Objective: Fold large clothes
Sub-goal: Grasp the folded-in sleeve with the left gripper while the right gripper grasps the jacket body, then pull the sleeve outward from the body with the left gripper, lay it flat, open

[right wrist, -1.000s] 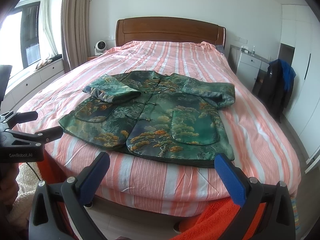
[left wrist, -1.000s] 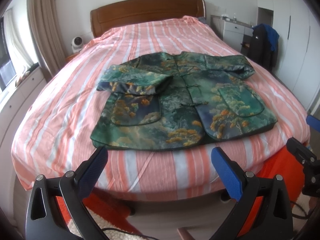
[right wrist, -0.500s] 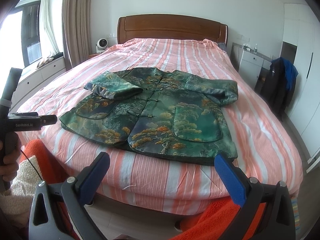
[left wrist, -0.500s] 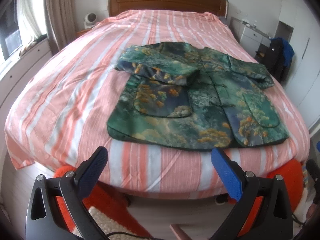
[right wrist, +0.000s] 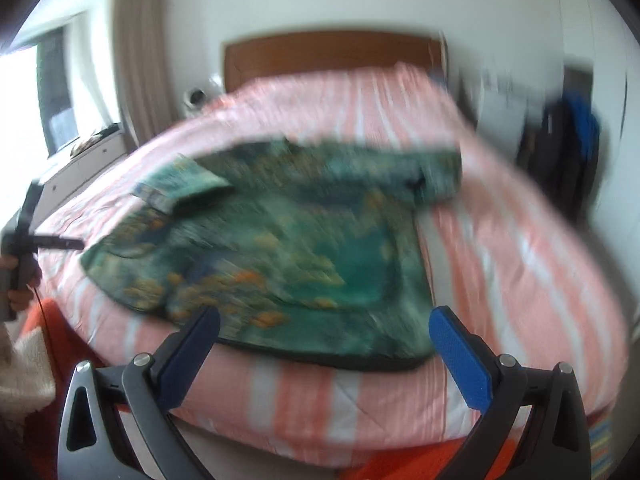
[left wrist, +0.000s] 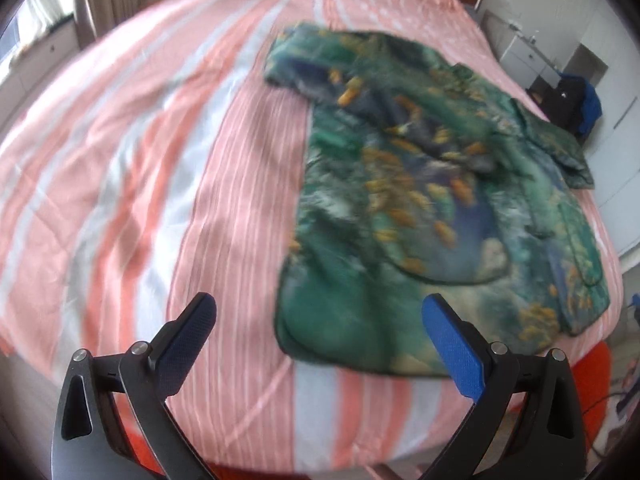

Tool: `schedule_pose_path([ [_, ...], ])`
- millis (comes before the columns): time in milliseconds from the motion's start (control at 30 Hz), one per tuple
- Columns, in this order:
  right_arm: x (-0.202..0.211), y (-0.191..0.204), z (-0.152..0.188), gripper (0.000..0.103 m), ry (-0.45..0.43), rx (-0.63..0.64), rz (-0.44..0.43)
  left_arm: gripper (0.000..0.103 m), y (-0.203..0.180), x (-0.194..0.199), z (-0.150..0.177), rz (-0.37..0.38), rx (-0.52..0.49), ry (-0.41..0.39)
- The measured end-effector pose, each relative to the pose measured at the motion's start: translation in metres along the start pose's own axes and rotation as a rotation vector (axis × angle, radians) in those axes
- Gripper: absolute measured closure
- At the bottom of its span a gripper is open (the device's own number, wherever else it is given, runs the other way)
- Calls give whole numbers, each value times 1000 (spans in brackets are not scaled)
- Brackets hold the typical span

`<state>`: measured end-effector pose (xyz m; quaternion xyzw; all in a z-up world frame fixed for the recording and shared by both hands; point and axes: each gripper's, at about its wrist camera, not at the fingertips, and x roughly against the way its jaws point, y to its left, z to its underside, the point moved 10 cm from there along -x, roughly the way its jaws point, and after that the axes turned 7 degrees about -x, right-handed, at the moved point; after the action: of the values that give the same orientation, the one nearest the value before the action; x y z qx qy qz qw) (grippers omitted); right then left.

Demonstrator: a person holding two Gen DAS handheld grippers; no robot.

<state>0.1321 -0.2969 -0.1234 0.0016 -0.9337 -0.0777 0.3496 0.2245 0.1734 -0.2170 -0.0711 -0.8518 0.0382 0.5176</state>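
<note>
A green patterned jacket (left wrist: 420,200) with orange and blue print lies flat on the striped pink bed (left wrist: 160,160), both sleeves folded in over its front. My left gripper (left wrist: 320,320) stands open just above the jacket's near left hem corner, nothing between its blue pads. In the right wrist view the jacket (right wrist: 280,240) is blurred by motion; my right gripper (right wrist: 324,332) is open over the near hem, toward its right corner. The left gripper (right wrist: 24,232) and a hand show at that view's left edge.
A wooden headboard (right wrist: 332,52) stands at the far end. A window with a curtain (right wrist: 140,60) is on the left. Dark and blue clothing (right wrist: 568,140) hangs at the right by white cabinets. An orange rug (left wrist: 584,392) lies below the bed's foot.
Both grippers have moved forward and down toward the bed. The left one has swung to the jacket's left hem corner; the right one has closed in on the near hem. Both stay open.
</note>
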Motion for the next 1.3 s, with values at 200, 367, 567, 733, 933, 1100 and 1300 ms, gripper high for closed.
schedule_pose_path([
  [200,-74,-83,19,0,232,-258,-45,3,-13,-27,-6,149,25,27],
  [367,-113,-95,36,0,353,-374,-80,87,-23,-31,2,136,19,70],
  [567,-114,-76,23,79,377,-335,-125,93,-23,9,9,162,51,11],
  [733,-95,-46,1,87,353,-236,-108,93,-34,37,42,166,48,18],
  [933,-77,-27,6,87,356,-161,-99,93,-31,38,81,107,57,64],
  [1100,-76,-51,29,87,331,-211,-50,66,-25,17,73,-20,-15,95],
  [1300,-71,-87,31,38,226,-368,52,31,-30,66,28,-214,-172,-45],
])
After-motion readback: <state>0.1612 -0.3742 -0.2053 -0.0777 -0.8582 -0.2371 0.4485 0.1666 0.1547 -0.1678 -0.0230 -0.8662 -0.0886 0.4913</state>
